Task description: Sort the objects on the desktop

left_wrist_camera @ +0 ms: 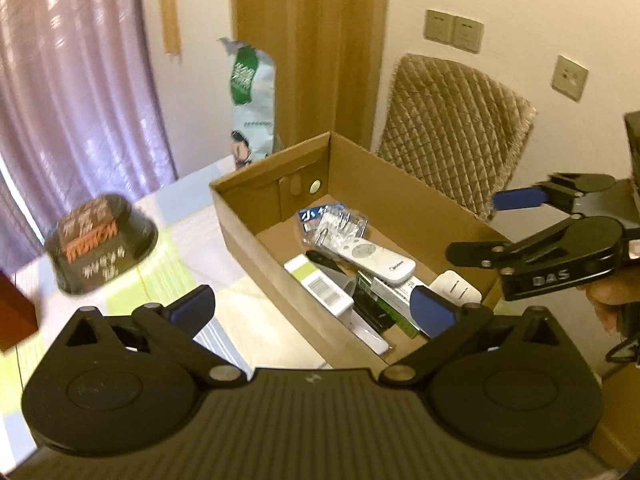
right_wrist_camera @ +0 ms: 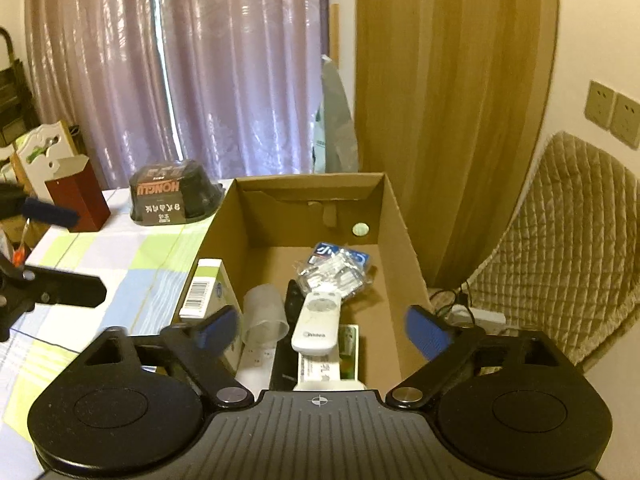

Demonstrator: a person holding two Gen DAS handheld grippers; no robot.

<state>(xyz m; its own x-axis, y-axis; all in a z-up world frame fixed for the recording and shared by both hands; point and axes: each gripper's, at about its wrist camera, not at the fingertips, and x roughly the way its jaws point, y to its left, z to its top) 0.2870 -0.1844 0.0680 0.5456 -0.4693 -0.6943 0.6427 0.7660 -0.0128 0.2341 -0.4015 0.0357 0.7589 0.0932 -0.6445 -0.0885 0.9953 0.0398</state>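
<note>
Grippers: left gripper and right gripper both stand wide apart with nothing between the pads.
Receptacle: cardboard box sits on the checked tablecloth, open at the top; both grippers hover at its near end.
Contents: white remote, clear plastic packet, frosted cup, barcoded white carton leaning on the left wall, and other flat packs beneath.
Remaining items: black bowl pack and dark red box stand on the cloth left of the box, apart from each other.
Step in hand (judged): fetching the next loose item, most likely the bowl pack, nearest the left gripper.
Approach: come in level, pads either side of the bowl below its rim.
Grip: the film wrap looks slippery; close firmly on the sloped wall.
Placement: lower into the clear floor at the far right of the box, not onto the cup.
Hazard: the box wall is thin card; clear it fully.
</note>
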